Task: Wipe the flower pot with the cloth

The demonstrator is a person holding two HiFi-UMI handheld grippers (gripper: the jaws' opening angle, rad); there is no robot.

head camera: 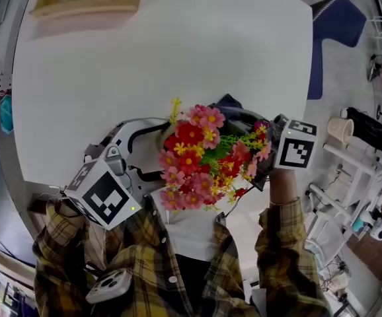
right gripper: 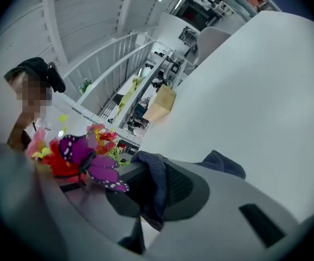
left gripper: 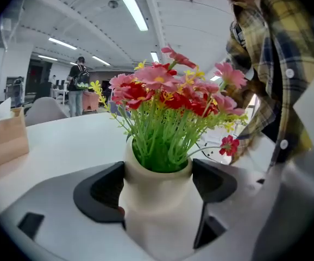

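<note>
Because the wiping needs something steady to push against, my left claw [left gripper: 158,186] is clenched on the flower pot [left gripper: 159,224]. One dark pad sits on each side of its cream neck, just under the rim. That grip leaves the belly of the pot free below the pads, which I judge is the surface to be cleaned. The pot stands upright, close in front of my chest at the near edge of the white tabletop [head camera: 164,45]. I cannot tell whether its base rests on that surface or hangs just above it.

Rising from the pot, the flowers [head camera: 204,154] spread red, pink and yellow over the middle of the head view. They hide the pot body from above. A purple butterfly [right gripper: 86,156] sits among them on the side facing my other hand.

Further right, my right claw [right gripper: 146,192] is pinched shut on the cloth [right gripper: 156,173], a dark blue knit. One fold is caught between the pads and the rest bunches loose beyond them. Holding it by a fold leaves slack fabric to press around a curved wall. This claw sits just beside the blooms, tilted in toward the pot. No view shows whether the cloth touches the pot yet.
</note>
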